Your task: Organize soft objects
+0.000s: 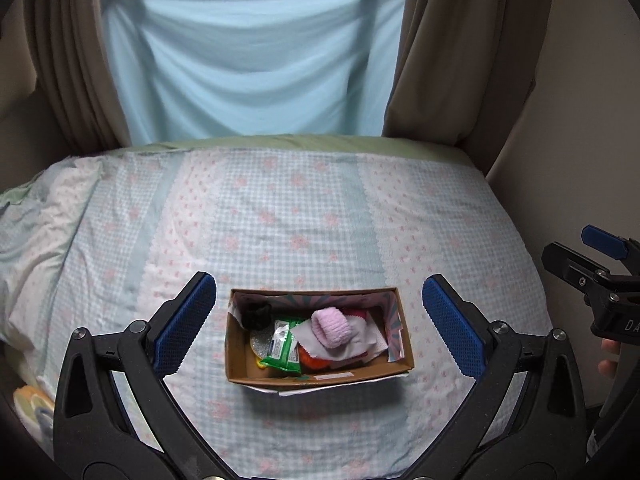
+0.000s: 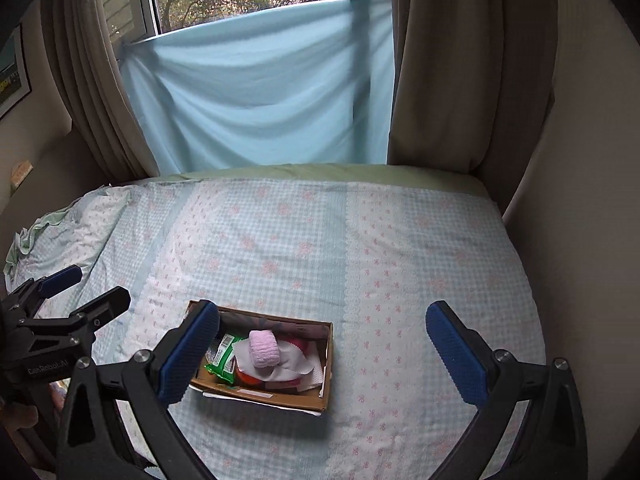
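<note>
A brown cardboard box (image 1: 320, 381) sits on the bed, also in the right wrist view (image 2: 329, 364). It holds a rolled pink sock (image 1: 332, 327) (image 2: 263, 348), white cloth swatches (image 1: 304, 338), a green wipes packet (image 1: 282, 350) (image 2: 223, 356), a black scrunchie (image 1: 256, 315) and something orange (image 1: 314, 361). My left gripper (image 1: 320, 320) is open and empty, above the box with the box between its fingers. My right gripper (image 2: 322, 354) is open and empty, just right of the box; its left finger (image 2: 188, 356) overlaps the box's left end.
The bed (image 1: 300, 220) has a checked blue and pink floral cover, rumpled at the left (image 1: 44, 216). A light blue sheet (image 1: 252, 60) hangs over the window between brown curtains (image 1: 460, 48). A wall stands close on the right (image 2: 580, 200).
</note>
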A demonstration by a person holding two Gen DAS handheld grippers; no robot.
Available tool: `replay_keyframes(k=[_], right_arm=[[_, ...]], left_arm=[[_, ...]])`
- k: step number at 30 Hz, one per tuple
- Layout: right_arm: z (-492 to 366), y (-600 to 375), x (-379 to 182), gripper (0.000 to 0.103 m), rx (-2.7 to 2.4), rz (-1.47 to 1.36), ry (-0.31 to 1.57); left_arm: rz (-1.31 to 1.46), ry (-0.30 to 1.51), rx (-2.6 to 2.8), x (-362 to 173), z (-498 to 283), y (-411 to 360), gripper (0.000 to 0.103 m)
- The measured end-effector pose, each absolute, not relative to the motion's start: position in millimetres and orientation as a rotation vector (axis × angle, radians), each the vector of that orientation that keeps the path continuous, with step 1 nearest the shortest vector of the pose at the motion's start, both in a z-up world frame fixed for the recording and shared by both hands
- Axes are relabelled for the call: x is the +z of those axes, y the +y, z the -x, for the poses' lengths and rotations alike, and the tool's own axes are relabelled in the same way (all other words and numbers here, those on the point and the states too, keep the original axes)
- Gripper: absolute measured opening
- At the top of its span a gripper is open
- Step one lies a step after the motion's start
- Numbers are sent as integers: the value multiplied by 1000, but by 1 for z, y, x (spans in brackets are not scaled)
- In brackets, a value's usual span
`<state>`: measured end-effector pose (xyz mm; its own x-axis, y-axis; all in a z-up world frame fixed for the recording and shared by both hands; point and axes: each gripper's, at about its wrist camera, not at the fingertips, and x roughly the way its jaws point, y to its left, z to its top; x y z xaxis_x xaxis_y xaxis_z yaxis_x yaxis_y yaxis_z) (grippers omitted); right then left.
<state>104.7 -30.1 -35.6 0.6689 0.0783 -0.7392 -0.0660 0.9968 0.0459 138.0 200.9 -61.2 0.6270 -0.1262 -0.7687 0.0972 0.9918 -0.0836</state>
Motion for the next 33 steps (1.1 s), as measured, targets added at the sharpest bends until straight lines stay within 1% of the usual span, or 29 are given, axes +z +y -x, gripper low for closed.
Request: replay_keyframes(k=[5, 10, 18, 33], right_arm=[[-64, -54, 2, 103, 32, -9, 717], [-39, -76, 14, 103, 6, -30, 660], [-13, -94, 10, 103, -9, -26, 634], [-5, -110, 16, 103, -40, -26, 610]], left_arm=[[23, 730, -110, -5, -93, 179, 103], [19, 645, -103, 22, -58, 158, 103], [34, 597, -101, 24, -27, 133, 103], [19, 606, -111, 20, -25, 115, 103]])
